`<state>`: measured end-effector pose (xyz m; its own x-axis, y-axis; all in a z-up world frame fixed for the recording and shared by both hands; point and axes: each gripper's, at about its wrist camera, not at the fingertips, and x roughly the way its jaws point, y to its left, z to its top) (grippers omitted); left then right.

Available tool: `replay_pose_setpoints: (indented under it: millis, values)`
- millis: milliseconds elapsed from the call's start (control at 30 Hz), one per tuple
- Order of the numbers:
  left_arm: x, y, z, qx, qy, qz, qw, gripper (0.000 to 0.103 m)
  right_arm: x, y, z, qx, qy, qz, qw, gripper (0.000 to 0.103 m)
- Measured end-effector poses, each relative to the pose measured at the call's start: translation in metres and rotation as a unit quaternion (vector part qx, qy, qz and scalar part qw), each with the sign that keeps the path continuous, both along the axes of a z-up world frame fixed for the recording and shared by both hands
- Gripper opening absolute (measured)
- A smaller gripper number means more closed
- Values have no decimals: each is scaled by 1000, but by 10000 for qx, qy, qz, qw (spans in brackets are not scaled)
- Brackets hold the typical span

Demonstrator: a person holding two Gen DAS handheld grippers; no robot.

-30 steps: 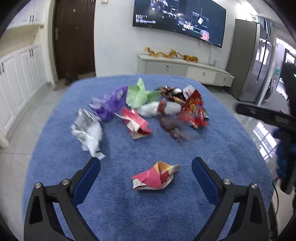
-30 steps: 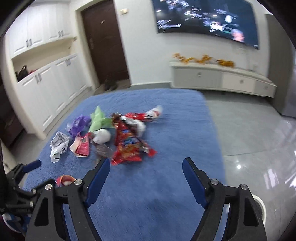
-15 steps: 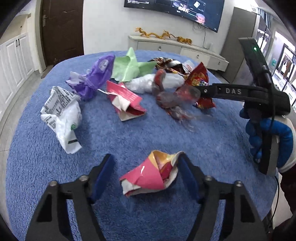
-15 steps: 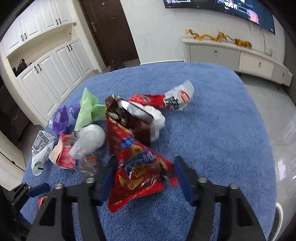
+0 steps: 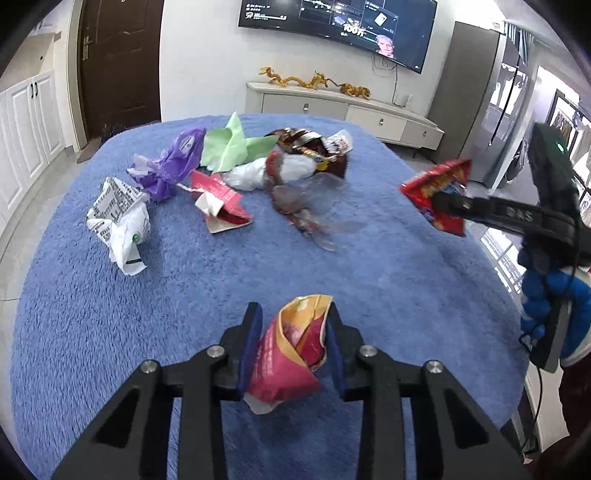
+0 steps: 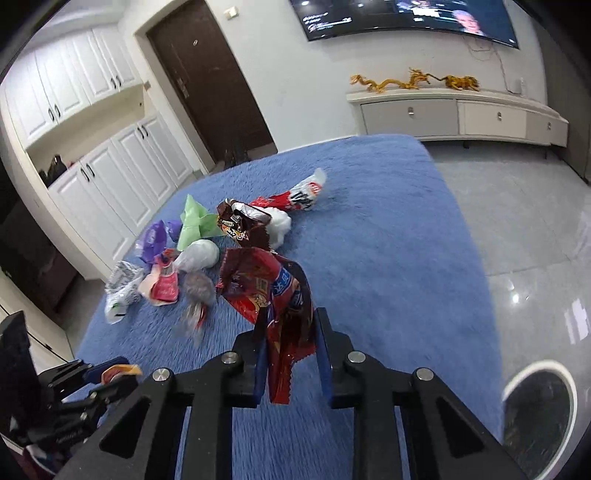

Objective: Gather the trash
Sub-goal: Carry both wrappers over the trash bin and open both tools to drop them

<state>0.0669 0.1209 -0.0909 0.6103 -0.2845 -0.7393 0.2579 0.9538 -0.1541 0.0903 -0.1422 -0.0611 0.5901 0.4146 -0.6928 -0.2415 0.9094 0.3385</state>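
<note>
Left gripper [image 5: 291,347] pinches a crumpled pink-and-yellow foil wrapper [image 5: 290,354] above the blue fleece table cover's [image 5: 184,295] near edge. Right gripper [image 6: 290,354] clamps a red crinkled snack bag [image 6: 269,291], lifted clear, probably bound for the white-rimmed bin [image 6: 539,402] on the floor past the cover's right edge. Remaining wrappers [image 5: 221,177] cluster toward the far edge.

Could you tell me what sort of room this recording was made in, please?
Most likely a home living room: a wall-mounted TV above a low white cabinet, a tall fridge beside it, and a dark door.
</note>
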Motion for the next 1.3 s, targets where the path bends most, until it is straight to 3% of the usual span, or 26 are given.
replay_pose_setpoints:
  millis: [300,467,600,867,1033,1133,1200,1267,1300]
  values:
    - [-4,-58,40,-82,-264,-322,9991,29,-67,-75,31,24,-350,-653,9972,21]
    - [7,-128,62,-80,-380,-913,9951,29,-97,-139,32,-59,-453,-1377,9894,21]
    - [16,-209,73,-141,-347,-1598,9864,29,-115,-194,15,-160,-303,-2039,9784,21]
    - [39,-350,47,64,64,-2406,9706,29,-143,-276,-43,-7,401,-2978,9538,23]
    - [57,-401,20,58,396,-2508,9672,30,-143,-307,-71,97,739,-3242,9430,25]
    - [65,-421,8,-15,577,-2572,9646,32,-141,-313,-84,91,888,-3309,9394,35]
    - [72,-430,1,-142,764,-2625,9618,38,-139,-318,-91,63,985,-3373,9362,40]
    - [74,-438,-4,-226,842,-2601,9616,60,-141,-322,-97,58,1081,-3449,9324,48]
    - [74,-441,-5,-265,856,-2595,9616,62,-138,-323,-101,53,1105,-3481,9309,53]
